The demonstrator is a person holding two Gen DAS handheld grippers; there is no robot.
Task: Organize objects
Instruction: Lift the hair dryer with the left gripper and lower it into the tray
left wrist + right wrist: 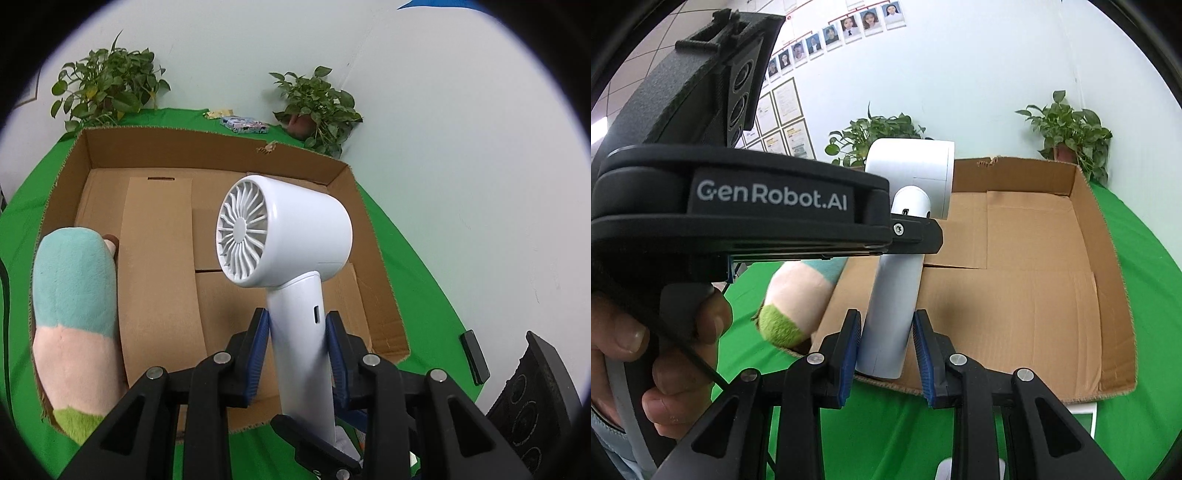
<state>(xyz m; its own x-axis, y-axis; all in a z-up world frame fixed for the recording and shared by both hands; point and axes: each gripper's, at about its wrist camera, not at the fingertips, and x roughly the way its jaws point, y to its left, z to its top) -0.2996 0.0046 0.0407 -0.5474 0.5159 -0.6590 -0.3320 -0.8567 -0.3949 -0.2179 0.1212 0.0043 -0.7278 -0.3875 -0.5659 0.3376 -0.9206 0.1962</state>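
At 9 o'clock in the left wrist view we see a pastel blue, pink and green plush toy (75, 314) leaning on the left wall of the open brown cardboard box (155, 251) on the green cloth (424, 295). At centre, we hold the white handheld fan (291, 251) upright above the box floor, our left gripper (297, 332) clamped on its handle. In the right wrist view, our right gripper (886, 332) brackets the handle's lower end, jaws parted, left pad (851, 339) touching or nearly so, right pad clear.
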